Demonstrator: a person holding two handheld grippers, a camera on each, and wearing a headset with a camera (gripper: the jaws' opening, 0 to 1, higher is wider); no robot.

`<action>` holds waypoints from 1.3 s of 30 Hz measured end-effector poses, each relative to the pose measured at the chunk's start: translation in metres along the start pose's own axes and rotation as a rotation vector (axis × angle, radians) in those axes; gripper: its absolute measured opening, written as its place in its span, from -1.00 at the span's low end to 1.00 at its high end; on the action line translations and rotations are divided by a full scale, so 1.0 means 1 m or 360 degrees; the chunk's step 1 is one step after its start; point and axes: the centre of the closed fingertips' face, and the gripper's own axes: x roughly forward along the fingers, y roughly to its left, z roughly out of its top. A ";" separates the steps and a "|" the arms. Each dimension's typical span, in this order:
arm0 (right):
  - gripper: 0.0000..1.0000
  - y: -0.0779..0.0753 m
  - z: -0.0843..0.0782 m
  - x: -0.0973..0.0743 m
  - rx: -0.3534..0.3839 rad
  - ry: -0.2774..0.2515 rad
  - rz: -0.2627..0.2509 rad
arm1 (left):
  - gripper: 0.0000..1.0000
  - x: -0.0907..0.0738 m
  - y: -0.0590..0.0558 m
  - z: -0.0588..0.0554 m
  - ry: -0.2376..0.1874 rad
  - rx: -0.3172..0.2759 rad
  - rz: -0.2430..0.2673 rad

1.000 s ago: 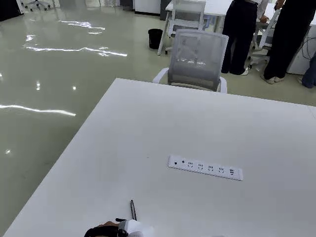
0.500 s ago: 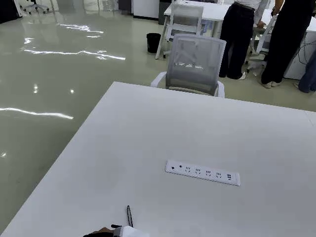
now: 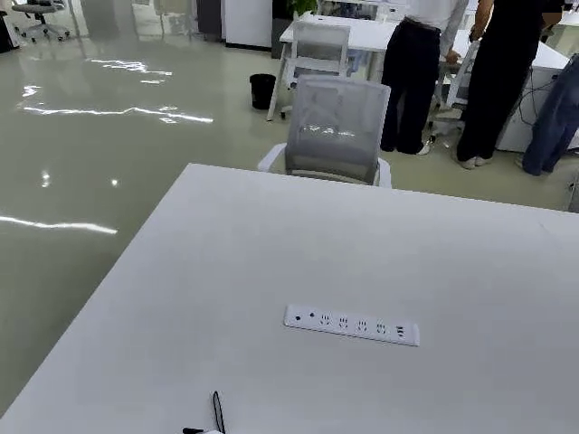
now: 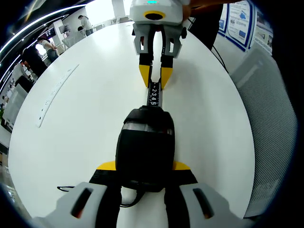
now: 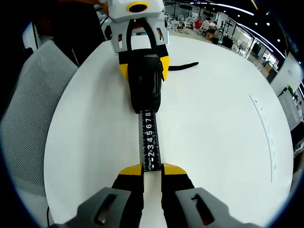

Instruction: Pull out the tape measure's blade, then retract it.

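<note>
My left tool [image 4: 145, 167] is clamping the black plastic tape measure [image 4: 145, 142], my right tool [image 5: 152, 170] pinching its white numbered blade [image 5: 149, 137], which may snap back if that pinch slips

Left tongs [image 4: 145, 167] clamp black tape measure [image 4: 145, 142]; short blade [image 4: 154, 96] out, tip pinched by right tongs [image 4: 155, 77].

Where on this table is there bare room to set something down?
The table is bare between the power strip and the chair, and left of the strip. It is crowded near you, where the left tool holds the tape measure and the right tool pinches its blade.
</note>
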 end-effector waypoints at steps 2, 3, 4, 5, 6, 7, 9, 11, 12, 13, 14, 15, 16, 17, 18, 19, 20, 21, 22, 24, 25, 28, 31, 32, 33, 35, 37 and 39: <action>-0.78 -0.001 -0.001 -0.002 0.0004 -0.0001 -0.0001 | -0.39 0.000 0.000 0.000 -0.0001 -0.0001 -0.0001; -0.78 -0.001 0.000 -0.002 0.0004 -0.0002 -0.0001 | -0.39 0.000 0.000 0.000 -0.0001 0.0000 -0.0001; -0.78 -0.001 0.000 -0.001 0.0005 -0.0001 -0.0002 | -0.39 0.000 0.000 0.000 -0.0001 0.0000 -0.0001; -0.78 -0.001 0.000 -0.001 0.0008 -0.0001 -0.0003 | -0.39 0.000 0.000 0.000 -0.0001 -0.0001 -0.0001; -0.78 -0.002 0.000 -0.001 0.0009 -0.0002 -0.0004 | -0.39 0.000 0.000 0.000 -0.0002 -0.0003 -0.0001; -0.78 -0.002 -0.001 0.000 0.0009 -0.0003 -0.0003 | -0.39 0.000 0.000 0.000 -0.0003 -0.0004 -0.0001; -0.78 -0.002 -0.001 0.001 0.0006 -0.0005 0.0000 | -0.39 0.001 0.000 0.000 -0.0006 -0.0004 -0.0003; -0.78 -0.001 -0.001 0.001 0.0001 -0.0005 0.0003 | -0.39 0.001 0.000 0.000 -0.0009 -0.0003 -0.0005; -0.78 -0.001 -0.001 0.001 0.0000 -0.0006 0.0004 | -0.39 0.001 0.000 0.000 -0.0011 -0.0002 -0.0004; -0.78 -0.001 0.000 0.001 -0.0002 -0.0006 0.0004 | -0.39 0.001 0.000 0.000 -0.0012 -0.0003 -0.0004; -0.78 -0.001 0.000 0.001 -0.0003 -0.0007 0.0004 | -0.39 0.001 0.000 0.000 -0.0014 -0.0004 -0.0003; -0.78 -0.001 -0.001 0.001 -0.0002 -0.0008 0.0004 | -0.39 0.001 0.000 0.000 -0.0016 -0.0008 -0.0002; -0.78 -0.001 -0.001 0.002 -0.0004 -0.0009 0.0004 | -0.39 0.001 0.000 0.000 -0.0017 -0.0008 -0.0001; -0.78 -0.001 -0.001 0.002 -0.0006 -0.0005 0.0004 | -0.39 0.001 0.000 0.000 -0.0017 -0.0008 0.0000; -0.78 -0.001 -0.002 0.001 -0.0006 -0.0002 0.0005 | -0.39 0.001 0.000 0.000 -0.0017 -0.0008 0.0001; -0.78 -0.001 -0.003 0.001 -0.0004 -0.0001 0.0004 | -0.39 0.001 0.000 0.000 -0.0017 -0.0007 0.0001; -0.78 -0.002 -0.003 0.001 -0.0005 0.0002 0.0001 | -0.39 0.001 0.000 0.000 -0.0018 -0.0007 0.0001; -0.78 -0.001 -0.004 0.001 -0.0001 0.0002 0.0002 | -0.39 0.001 0.000 0.000 -0.0018 -0.0008 0.0000; -0.78 -0.002 -0.005 0.000 0.0001 0.0002 0.0002 | -0.39 0.001 0.000 0.000 -0.0020 -0.0007 -0.0001; -0.78 -0.002 -0.006 0.000 0.0003 0.0000 0.0000 | -0.39 0.001 0.000 0.000 -0.0020 -0.0009 -0.0001; -0.78 -0.002 -0.006 0.000 0.0002 0.0000 -0.0002 | -0.39 0.001 0.001 0.000 -0.0019 -0.0009 0.0000; -0.78 -0.002 -0.007 0.000 0.0004 0.0001 -0.0002 | -0.39 0.001 0.001 0.000 -0.0020 -0.0009 0.0000; -0.78 -0.002 -0.007 0.000 0.0000 0.0002 -0.0001 | -0.39 0.002 0.001 -0.001 -0.0018 -0.0010 0.0000; -0.78 -0.002 -0.008 -0.001 0.0000 0.0002 -0.0003 | -0.39 0.002 0.001 0.000 -0.0016 -0.0010 0.0000; -0.78 -0.002 -0.009 -0.001 0.0002 0.0004 -0.0004 | -0.39 0.002 0.001 0.000 -0.0015 -0.0010 0.0000; -0.78 -0.002 -0.011 -0.001 0.0009 0.0008 -0.0010 | -0.39 0.002 0.001 -0.001 -0.0014 -0.0011 0.0002; -0.78 -0.001 -0.012 -0.002 0.0007 0.0007 -0.0006 | -0.39 0.002 0.001 0.000 -0.0012 -0.0015 0.0003; -0.78 -0.001 -0.014 -0.003 0.0011 0.0011 -0.0011 | -0.39 0.002 0.001 0.000 -0.0011 -0.0015 0.0002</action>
